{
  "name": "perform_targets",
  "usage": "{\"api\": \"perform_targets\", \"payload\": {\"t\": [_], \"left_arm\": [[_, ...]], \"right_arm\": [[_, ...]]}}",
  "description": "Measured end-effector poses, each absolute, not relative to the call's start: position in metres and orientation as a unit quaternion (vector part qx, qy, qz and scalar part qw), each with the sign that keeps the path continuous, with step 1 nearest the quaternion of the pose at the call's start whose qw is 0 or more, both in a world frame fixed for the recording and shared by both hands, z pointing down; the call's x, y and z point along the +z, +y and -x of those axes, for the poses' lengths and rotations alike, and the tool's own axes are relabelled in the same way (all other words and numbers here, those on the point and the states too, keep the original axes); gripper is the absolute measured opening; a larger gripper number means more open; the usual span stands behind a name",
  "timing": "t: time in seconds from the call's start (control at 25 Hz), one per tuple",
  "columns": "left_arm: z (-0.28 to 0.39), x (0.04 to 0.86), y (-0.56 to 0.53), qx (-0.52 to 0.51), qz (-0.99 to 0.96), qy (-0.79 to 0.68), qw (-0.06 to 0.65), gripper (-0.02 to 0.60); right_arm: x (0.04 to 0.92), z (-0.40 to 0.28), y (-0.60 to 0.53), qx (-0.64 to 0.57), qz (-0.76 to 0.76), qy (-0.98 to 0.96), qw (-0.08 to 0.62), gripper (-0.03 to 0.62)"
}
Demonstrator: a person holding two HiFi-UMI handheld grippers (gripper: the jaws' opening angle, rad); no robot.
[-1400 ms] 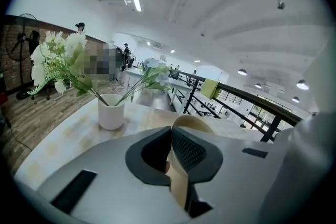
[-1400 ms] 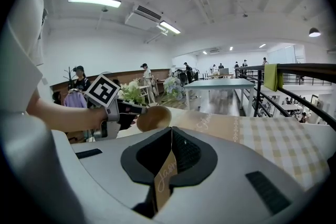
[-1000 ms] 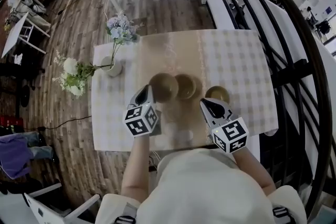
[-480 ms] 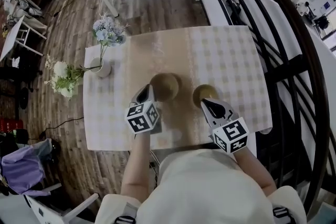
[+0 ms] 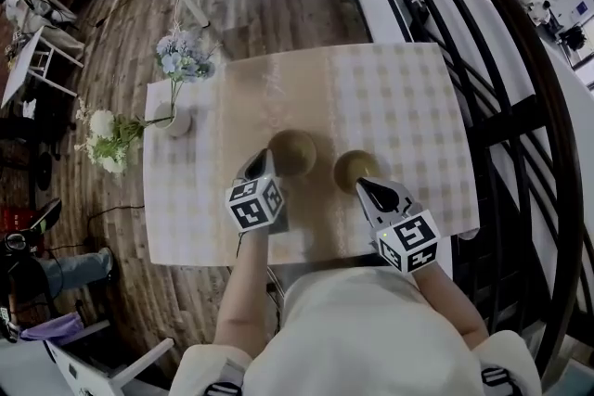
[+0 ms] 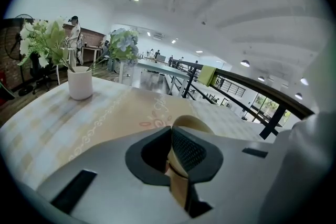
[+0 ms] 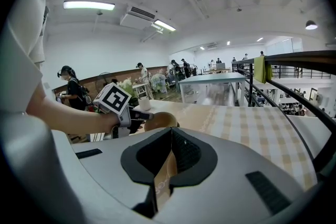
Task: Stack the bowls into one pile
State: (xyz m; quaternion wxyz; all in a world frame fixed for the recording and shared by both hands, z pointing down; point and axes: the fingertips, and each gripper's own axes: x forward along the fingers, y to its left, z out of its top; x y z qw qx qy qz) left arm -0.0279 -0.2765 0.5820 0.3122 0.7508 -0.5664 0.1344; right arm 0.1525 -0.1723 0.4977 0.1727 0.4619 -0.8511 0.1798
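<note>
Moved: a second ago three bowls sat apart in a row; now only two spots show, the middle one likely nested at the left, and the right bowl lies closer to the left bowl
Table: checked cloth; both bowls stand towards its near edge
Vase: far left, upright, holds flowers
Left bowl: tan, upright, no loose contents seen; one or two nested, cannot tell
Right bowl: apart from the left bowl, looks empty
Handling: thin, stiff, light, probably brittle; pinch the rim, carry level, lower gently
Left gripper: fingers clamped on left bowl's near rim
Right gripper: fingers clamped on right bowl's near rim
</note>
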Motion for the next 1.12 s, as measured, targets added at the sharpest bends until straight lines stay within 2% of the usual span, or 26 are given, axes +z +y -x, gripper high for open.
{"api": "perform_targets", "payload": {"t": [0.8,1.12], "left_arm": [[0.032,0.598,-0.275,0.179,-0.730,-0.593,0.290,0.011],[0.035,0.586,-0.266,0.165,-0.732,-0.595,0.290,0.011]], "right_arm": [[0.504,-0.168,-0.183,0.181,-0.469,-0.847,0.174,0.002],[0.513,-0.180,-0.190,0.182,-0.480,-0.839,0.182,0.002]]}}
